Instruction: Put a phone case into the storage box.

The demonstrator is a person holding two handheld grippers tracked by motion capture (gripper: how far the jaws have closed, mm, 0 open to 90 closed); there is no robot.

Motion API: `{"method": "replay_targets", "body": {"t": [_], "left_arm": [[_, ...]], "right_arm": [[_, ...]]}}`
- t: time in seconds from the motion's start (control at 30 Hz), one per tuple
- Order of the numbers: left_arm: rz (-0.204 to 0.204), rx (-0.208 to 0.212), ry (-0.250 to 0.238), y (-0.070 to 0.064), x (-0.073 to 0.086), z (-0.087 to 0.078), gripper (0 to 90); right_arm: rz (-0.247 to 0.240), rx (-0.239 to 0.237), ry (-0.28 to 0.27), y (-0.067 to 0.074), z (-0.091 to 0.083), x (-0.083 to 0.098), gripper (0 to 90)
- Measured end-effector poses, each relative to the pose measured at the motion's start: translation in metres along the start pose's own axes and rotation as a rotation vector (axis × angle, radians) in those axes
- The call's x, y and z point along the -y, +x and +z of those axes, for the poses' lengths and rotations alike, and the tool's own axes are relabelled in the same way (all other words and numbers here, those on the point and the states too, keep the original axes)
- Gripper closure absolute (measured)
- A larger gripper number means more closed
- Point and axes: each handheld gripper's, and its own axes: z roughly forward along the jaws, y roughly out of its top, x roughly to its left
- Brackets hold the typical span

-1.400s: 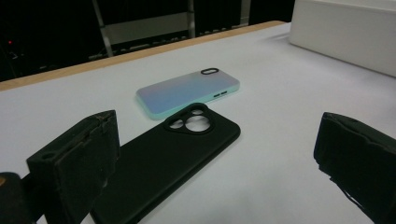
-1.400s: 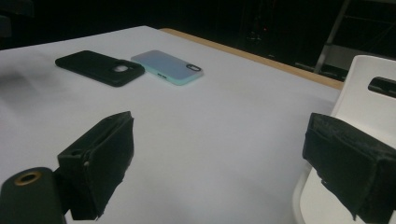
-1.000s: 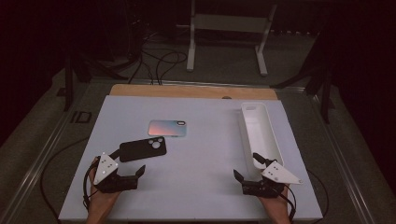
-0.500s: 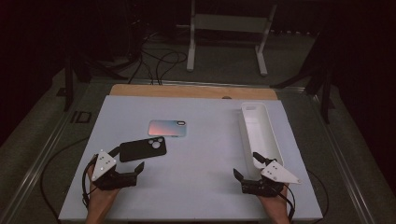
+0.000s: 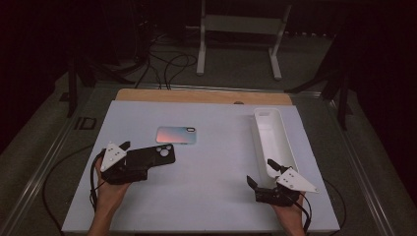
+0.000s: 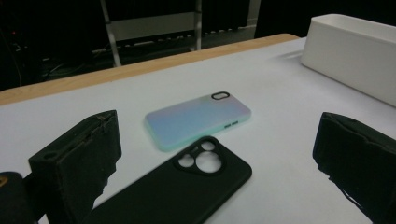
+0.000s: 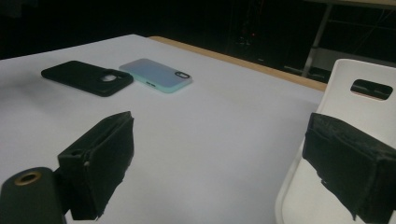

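Note:
A black phone case [image 5: 160,155] lies camera holes up at the table's left. My left gripper [image 5: 134,161] is open, and the near end of this case lies between its jaws. In the left gripper view the black case [image 6: 187,186] runs up between the two black fingers [image 6: 79,158], which stand clear of its edges. Just beyond it lies a pastel blue-pink phone case [image 5: 176,134], also seen as the pastel case [image 6: 198,119]. My right gripper [image 5: 260,172] is open at the front right, with nothing between its jaws, by the near end of a white tray [image 5: 285,147].
The long white tray [image 7: 345,112] is empty and runs front to back along the right side. A wooden strip [image 5: 201,96] borders the table's far edge. Beyond it stand a white metal frame [image 5: 241,29] and floor cables [image 5: 167,64].
My left gripper has moved forward, so its open jaws now straddle the black case's near end. The right gripper has hardly moved.

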Motion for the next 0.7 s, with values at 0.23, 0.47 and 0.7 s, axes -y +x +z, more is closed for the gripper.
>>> {"method": "replay_targets", "body": {"t": [0.23, 0.47, 0.7], "left_arm": [[-0.011, -0.025, 0.028, 0.011, -0.017, 0.011, 4.7], [-0.021, -0.055, 0.04, 0.022, -0.03, 0.026, 7.1], [-0.046, -0.065, 0.039, 0.032, -0.039, 0.041, 9.4]], "right_arm": [[-0.003, 0.006, 0.0, -0.001, 0.0, 0.0, 8.9], [0.003, 0.012, 0.0, -0.001, -0.001, 0.0, 8.9], [0.006, 0.017, -0.003, -0.002, -0.001, 0.0, 8.9]]}}
